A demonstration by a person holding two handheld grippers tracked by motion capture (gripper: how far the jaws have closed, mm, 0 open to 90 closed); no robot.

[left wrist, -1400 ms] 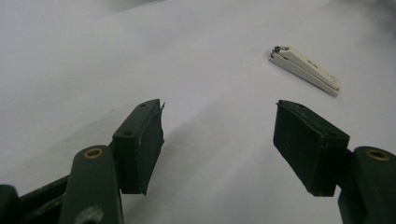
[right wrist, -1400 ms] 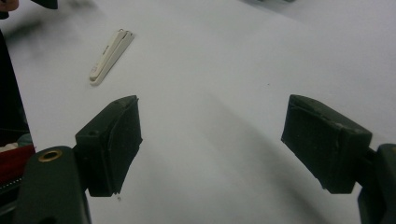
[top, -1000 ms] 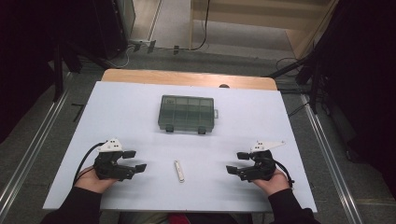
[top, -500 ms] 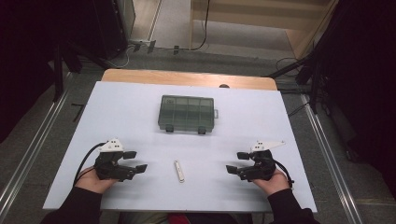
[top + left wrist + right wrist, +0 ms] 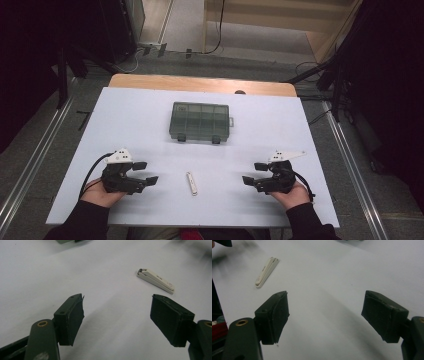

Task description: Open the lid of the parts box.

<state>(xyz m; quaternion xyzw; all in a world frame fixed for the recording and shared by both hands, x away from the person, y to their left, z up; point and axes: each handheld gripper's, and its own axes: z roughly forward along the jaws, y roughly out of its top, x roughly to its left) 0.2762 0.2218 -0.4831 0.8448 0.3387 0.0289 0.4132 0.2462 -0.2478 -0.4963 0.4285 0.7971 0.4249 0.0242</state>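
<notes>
A small white nail clipper (image 5: 191, 183) lies flat on the white table (image 5: 150, 125), between the two hands near the front edge. It also shows in the left gripper view as the nail clipper (image 5: 155, 280) ahead and to the right, and in the right gripper view as the nail clipper (image 5: 266, 272) at upper left. My left gripper (image 5: 145, 172) rests on the table left of it, open and empty. My right gripper (image 5: 256, 173) rests to the right, open and empty. Both point inward toward the clipper.
A closed grey translucent compartment box (image 5: 201, 121) sits at the table's middle, farther back. A wooden strip (image 5: 200, 84) runs along the far edge. Metal rails flank the table on the floor at both sides.
</notes>
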